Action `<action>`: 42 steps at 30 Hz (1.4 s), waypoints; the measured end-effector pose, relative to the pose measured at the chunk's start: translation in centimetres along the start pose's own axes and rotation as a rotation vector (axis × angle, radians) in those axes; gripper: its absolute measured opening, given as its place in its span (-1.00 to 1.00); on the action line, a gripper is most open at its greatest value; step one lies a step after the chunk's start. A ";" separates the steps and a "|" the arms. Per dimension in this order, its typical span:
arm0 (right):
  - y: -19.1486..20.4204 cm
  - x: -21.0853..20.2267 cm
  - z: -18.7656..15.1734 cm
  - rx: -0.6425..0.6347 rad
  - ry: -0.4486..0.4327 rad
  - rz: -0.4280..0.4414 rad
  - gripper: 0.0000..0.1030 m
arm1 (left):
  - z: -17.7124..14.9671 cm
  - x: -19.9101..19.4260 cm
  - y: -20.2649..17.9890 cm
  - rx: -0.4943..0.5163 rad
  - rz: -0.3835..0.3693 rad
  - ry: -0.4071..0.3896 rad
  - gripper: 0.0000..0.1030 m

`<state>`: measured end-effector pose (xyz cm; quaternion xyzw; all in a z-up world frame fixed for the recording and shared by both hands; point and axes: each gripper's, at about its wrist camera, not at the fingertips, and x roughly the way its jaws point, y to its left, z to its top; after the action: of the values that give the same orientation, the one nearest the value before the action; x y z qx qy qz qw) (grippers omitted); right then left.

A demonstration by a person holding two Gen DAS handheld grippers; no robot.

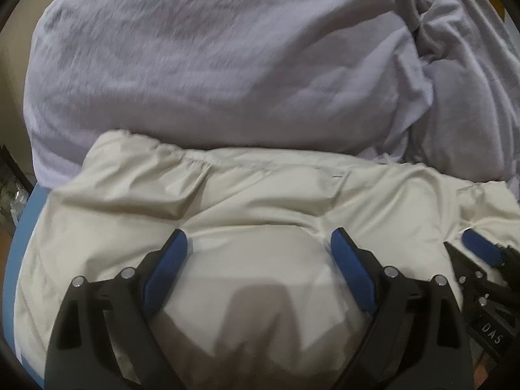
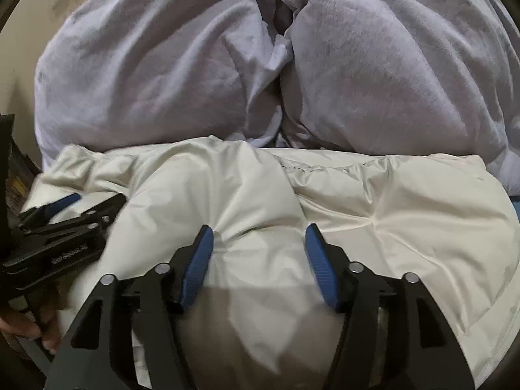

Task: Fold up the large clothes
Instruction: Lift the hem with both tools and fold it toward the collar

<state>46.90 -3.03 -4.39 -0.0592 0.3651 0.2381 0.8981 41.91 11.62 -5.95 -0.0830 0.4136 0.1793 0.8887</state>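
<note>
A cream puffy jacket lies bunched on the bed in front of both grippers; it also fills the lower half of the right wrist view. My left gripper is open, its blue-padded fingers pressed down into the jacket's padding on either side of a bulge. My right gripper is open too, its fingers straddling a puffed fold. The right gripper shows at the left view's right edge; the left gripper shows at the right view's left edge. The two sit side by side.
A large lavender duvet is heaped behind the jacket, also in the right wrist view. A blue sheet edge shows at the left. A beige wall lies beyond the bed.
</note>
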 end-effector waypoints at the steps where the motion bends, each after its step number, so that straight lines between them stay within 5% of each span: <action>1: -0.1 0.4 -0.1 -0.003 0.002 -0.011 0.20 | -0.1 0.2 0.1 -0.003 0.002 -0.008 0.75; 6: -1.0 2.0 0.3 0.031 0.030 -0.012 0.22 | 0.1 1.5 0.0 -0.012 0.012 0.001 0.76; 11: -2.4 -0.5 0.9 0.063 0.004 -0.015 0.22 | 0.8 1.0 0.1 -0.011 0.013 0.009 0.75; 17: -6.9 -4.5 0.9 0.098 -0.100 -0.167 0.22 | 2.1 -1.4 2.3 -0.018 0.043 -0.057 0.75; 23: -11.5 -4.7 0.0 0.159 -0.091 -0.283 0.22 | 2.7 -1.8 4.6 -0.040 0.136 -0.081 0.75; 30: -12.8 -2.6 -1.0 0.163 -0.058 -0.312 0.23 | 2.0 -0.4 6.9 -0.041 0.200 -0.046 0.75; 42: -13.9 -0.9 -1.9 0.162 -0.056 -0.318 0.34 | 1.2 1.7 9.5 -0.080 0.186 -0.028 0.81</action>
<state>51.73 -16.14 -6.11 -0.0369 0.3440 0.0645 0.9360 40.07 21.14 -6.42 -0.0773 0.3997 0.2786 0.8699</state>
